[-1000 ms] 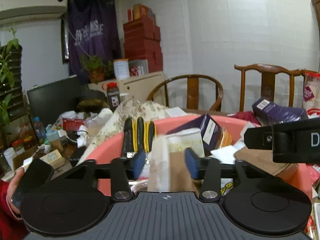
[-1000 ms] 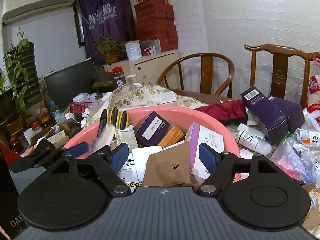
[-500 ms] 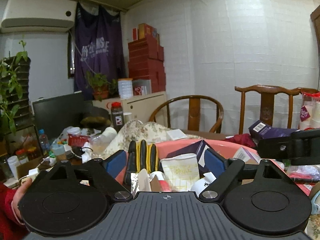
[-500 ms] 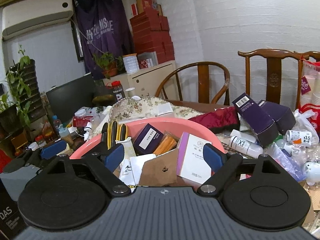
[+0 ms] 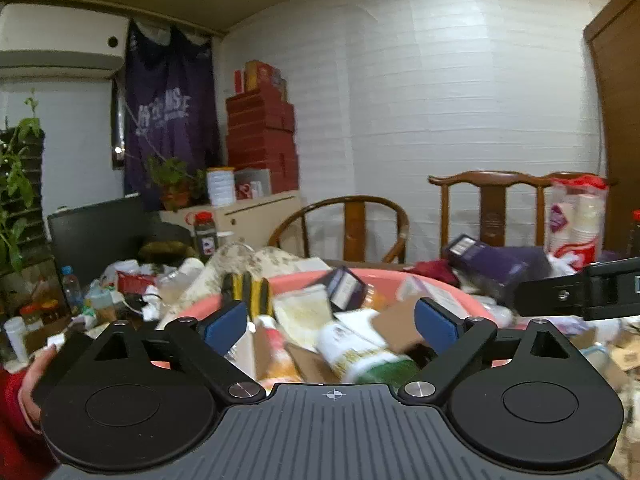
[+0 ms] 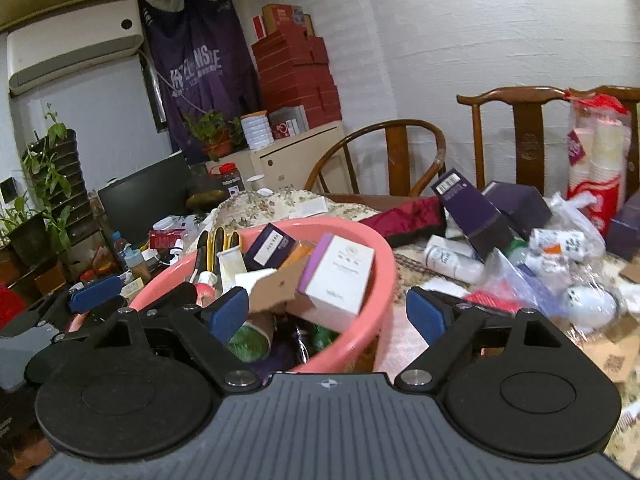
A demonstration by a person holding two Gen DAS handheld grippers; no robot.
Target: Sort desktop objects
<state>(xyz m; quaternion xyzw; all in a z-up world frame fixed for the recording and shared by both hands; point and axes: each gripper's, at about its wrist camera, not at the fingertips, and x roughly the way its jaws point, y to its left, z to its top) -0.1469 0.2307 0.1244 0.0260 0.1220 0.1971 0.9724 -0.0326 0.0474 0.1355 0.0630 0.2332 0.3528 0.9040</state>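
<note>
A pink basin (image 5: 304, 280) full of boxes, packets and bottles sits just ahead of my left gripper (image 5: 330, 325). Its jaws are opening, with nothing pressed between the blue pads. Under it lie a cream packet (image 5: 300, 312) and a white and green bottle (image 5: 360, 356). Yellow-black gloves (image 5: 246, 292) hang on the far rim. My right gripper (image 6: 326, 315) is open over the basin's (image 6: 384, 264) right rim, empty. A white box with a purple side (image 6: 340, 276) and brown cardboard (image 6: 276, 284) top the pile. The left gripper's pad (image 6: 94, 298) shows at left.
To the right of the basin the table holds dark purple boxes (image 6: 472, 212), a white bottle (image 6: 452, 258), a plastic bag (image 6: 560, 264), bagged paper cups (image 6: 596, 160) and a red cloth (image 6: 404, 220). Wooden chairs (image 6: 400, 156) stand behind. A hand in a red sleeve (image 5: 32, 380) is at lower left.
The left jaws spread and let go of the cream and brown packet, which now lies in the basin. Both grippers drew back; the right one shifted right, past the basin's rim.
</note>
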